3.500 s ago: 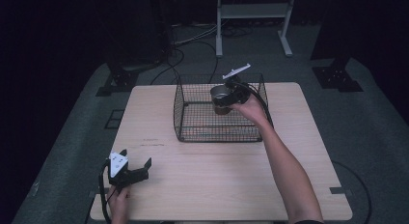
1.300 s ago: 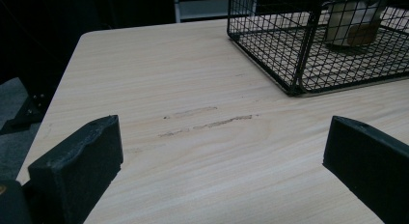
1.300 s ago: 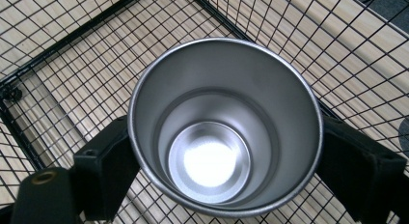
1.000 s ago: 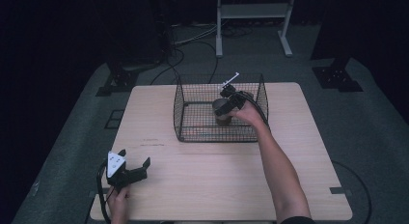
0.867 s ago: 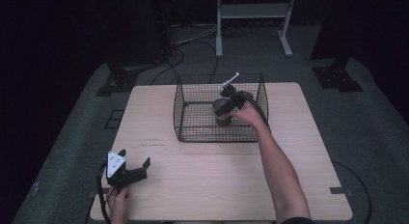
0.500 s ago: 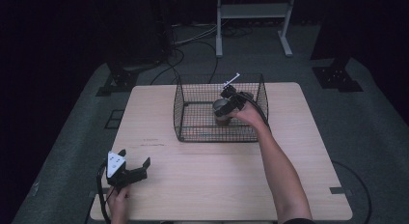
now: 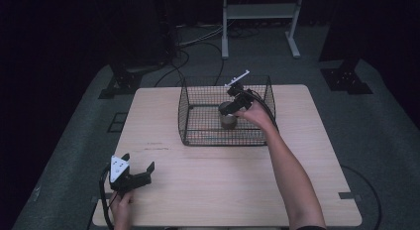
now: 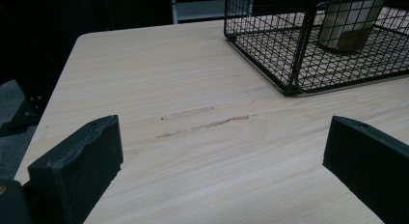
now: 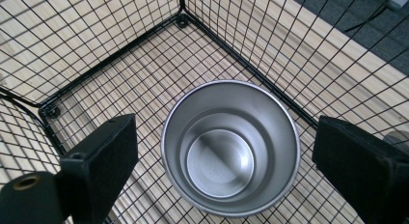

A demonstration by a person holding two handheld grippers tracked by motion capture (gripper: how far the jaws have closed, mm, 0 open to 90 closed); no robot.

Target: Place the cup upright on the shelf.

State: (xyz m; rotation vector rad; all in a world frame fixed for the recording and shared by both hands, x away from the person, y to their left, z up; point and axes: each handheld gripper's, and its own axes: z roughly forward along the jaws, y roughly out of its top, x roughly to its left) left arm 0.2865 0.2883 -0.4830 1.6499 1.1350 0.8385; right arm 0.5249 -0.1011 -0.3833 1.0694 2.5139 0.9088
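A steel cup [image 9: 231, 147] stands upright on the floor of a black wire basket [image 9: 144, 64], near one of its corners. My right gripper [image 9: 226, 159] hangs just above the cup and is open, one jaw on each side of the rim and neither touching it. In the high view the right gripper [image 7: 233, 107] reaches into the right half of the basket [image 7: 198, 126] over the cup [image 7: 228, 118]. My left gripper [image 7: 138, 161] rests on the table near the front left corner, open and empty. The left gripper view has the basket [image 8: 289, 55] and cup [image 8: 347, 21] at its upper right.
The wooden table [image 7: 223, 190] is bare in front of the basket, with faint scuff marks [image 8: 207, 122] ahead of the left gripper. Cables [image 7: 198, 41] and a metal stand [image 7: 257, 12] lie on the dark floor beyond the table.
The right gripper has come down with the cup from above the basket's rim to its floor over the last few seconds. The left gripper has stayed put.
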